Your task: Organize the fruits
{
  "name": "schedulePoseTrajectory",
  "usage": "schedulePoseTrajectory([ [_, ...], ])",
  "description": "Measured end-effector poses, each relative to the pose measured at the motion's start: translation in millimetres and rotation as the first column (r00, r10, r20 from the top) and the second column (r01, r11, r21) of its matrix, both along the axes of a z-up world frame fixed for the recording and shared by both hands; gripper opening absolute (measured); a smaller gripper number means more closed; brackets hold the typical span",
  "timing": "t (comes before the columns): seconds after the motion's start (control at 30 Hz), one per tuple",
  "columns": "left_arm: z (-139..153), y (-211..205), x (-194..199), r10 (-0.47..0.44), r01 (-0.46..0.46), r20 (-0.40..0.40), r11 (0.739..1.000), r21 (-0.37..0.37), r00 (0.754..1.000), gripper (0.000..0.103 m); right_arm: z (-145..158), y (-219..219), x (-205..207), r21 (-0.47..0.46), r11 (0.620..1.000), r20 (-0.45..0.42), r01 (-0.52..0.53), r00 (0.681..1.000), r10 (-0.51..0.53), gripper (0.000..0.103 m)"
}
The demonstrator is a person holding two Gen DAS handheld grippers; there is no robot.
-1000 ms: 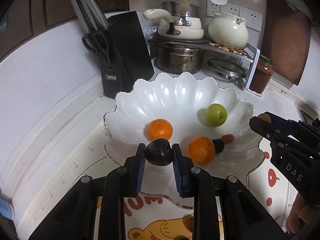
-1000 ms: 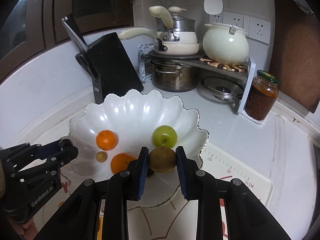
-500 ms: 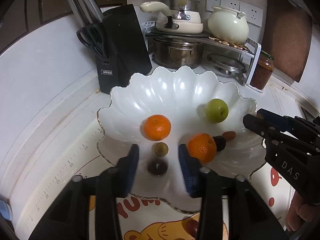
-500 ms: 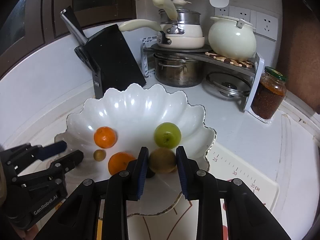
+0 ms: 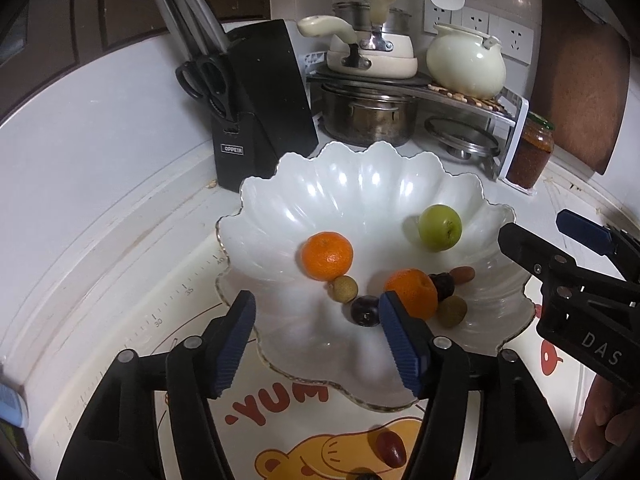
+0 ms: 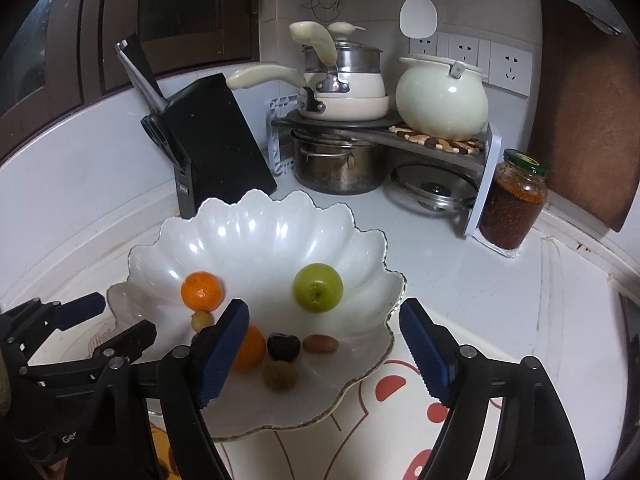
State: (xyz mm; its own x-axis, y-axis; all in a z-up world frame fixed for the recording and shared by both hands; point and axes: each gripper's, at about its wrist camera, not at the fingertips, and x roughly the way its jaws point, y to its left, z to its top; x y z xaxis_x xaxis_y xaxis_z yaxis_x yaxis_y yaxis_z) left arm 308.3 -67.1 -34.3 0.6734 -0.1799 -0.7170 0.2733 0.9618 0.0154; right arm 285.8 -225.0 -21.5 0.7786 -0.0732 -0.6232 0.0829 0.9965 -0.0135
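Holding: nothing in either of your tongs; both have just been opening and no fruit sits between the pads.
Left gripper (image 5: 318, 338): jaws spread wide over the near rim of the bowl, blue pads clear of every fruit; the right pad hides part of the near orange.
Right gripper (image 6: 324, 350): jaws wider still, poised over the near right side of the bowl, pads touching nothing.
Dark plum (image 5: 365, 311): lies loose on the bowl floor just inside your left gripper's right pad, touching neither pad.
Brownish round fruit (image 6: 279, 375): rests on the near bowl floor between your right gripper's pads, apart from both.
Second dark plum (image 6: 283, 346): just beyond that brownish fruit, beside the near orange.
Near orange (image 5: 412, 292): mid-bowl, against the second dark plum.
Far orange (image 5: 327, 255): left of centre, with a small tan fruit (image 5: 343, 289) touching its near side.
Reddish oval fruit (image 6: 320, 344): right of the second plum.
Green apple (image 6: 318, 287): far right in the bowl, alone.
White scalloped bowl (image 5: 360, 176): stands on a cartoon-printed mat (image 5: 280, 404) on the counter.
Behind the bowl: black knife block (image 5: 264, 100) far left, steel pot (image 5: 368, 114) under a rack, cream kettle (image 5: 466, 60) on top, red jar (image 6: 514, 200) far right.
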Motion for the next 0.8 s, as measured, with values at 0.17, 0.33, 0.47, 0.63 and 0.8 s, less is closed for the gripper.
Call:
schedulePoseTrajectory([
  [0.17,4,3,-7,0.016,-0.016,0.014,1.000,0.002,1.000,0.078,5,0,-7,-0.001,1.000,0.014,0.009,1.000,-0.009,0.082],
  [0.33,8,4,-17,0.025,-0.025,0.028,1.000,0.009,0.999,0.084,7,0,-16,0.003,1.000,0.019,0.014,1.000,-0.014,0.082],
  [0.47,10,6,-25,0.029,-0.029,0.033,1.000,0.009,0.999,0.085,9,1,-24,0.007,1.000,0.021,0.017,1.000,-0.017,0.082],
  [0.63,13,7,-37,0.024,-0.025,0.038,1.000,0.010,0.999,0.085,14,3,-38,0.011,1.000,0.034,0.009,0.999,-0.009,0.082],
  [0.8,16,8,-50,0.023,-0.023,0.049,1.000,0.014,0.999,0.085,15,5,-52,0.005,1.000,0.041,0.003,0.999,-0.003,0.082],
])
